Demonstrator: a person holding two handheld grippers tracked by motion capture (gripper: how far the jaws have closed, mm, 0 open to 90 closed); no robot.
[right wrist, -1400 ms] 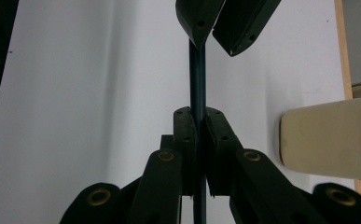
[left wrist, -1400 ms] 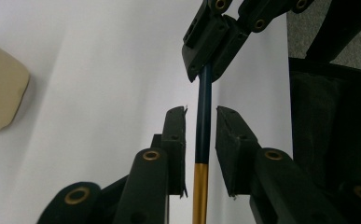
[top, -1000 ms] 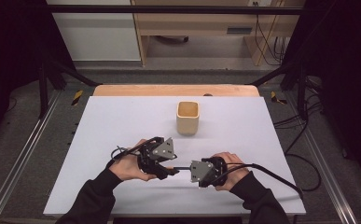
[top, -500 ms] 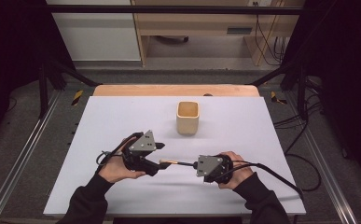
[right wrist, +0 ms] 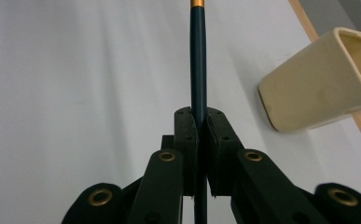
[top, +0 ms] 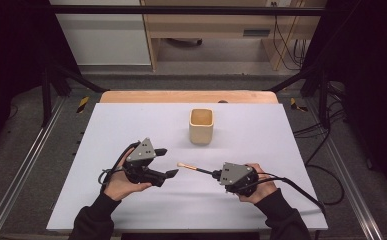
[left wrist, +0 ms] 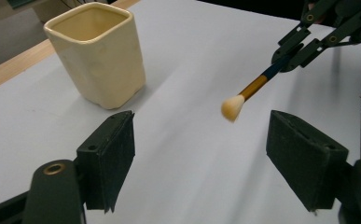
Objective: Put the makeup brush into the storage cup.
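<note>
The right gripper (top: 215,174) is clamping the dark handle of a small makeup brush (top: 193,168), its jaws pressed tight against the shaft in the right gripper view, where the brush (right wrist: 198,60) is running straight out ahead of the pads. The brush is hanging just above the white table (top: 261,135), bristles pointing toward the left gripper (top: 167,162), whose jaws are standing wide apart with nothing between them. In the left gripper view the pale bristle tip (left wrist: 232,107) is floating between and beyond the two open pads. The cream ceramic cup (top: 201,125) is standing upright farther back on the table, well apart from both tools.

The work appears to be heading toward dropping the brush into the cup, and the risks are lying mostly in the grip. The jaws are pinching the handle near its rear, so the long free end is liable to pivot or sag if the hand tilts quickly. A brush arriving at a slant is likely to strike the cup's rim, and that light cup is likely to tip or slide. The open left gripper, sitting close to the bristles, is also at risk of knocking them off line.
</note>
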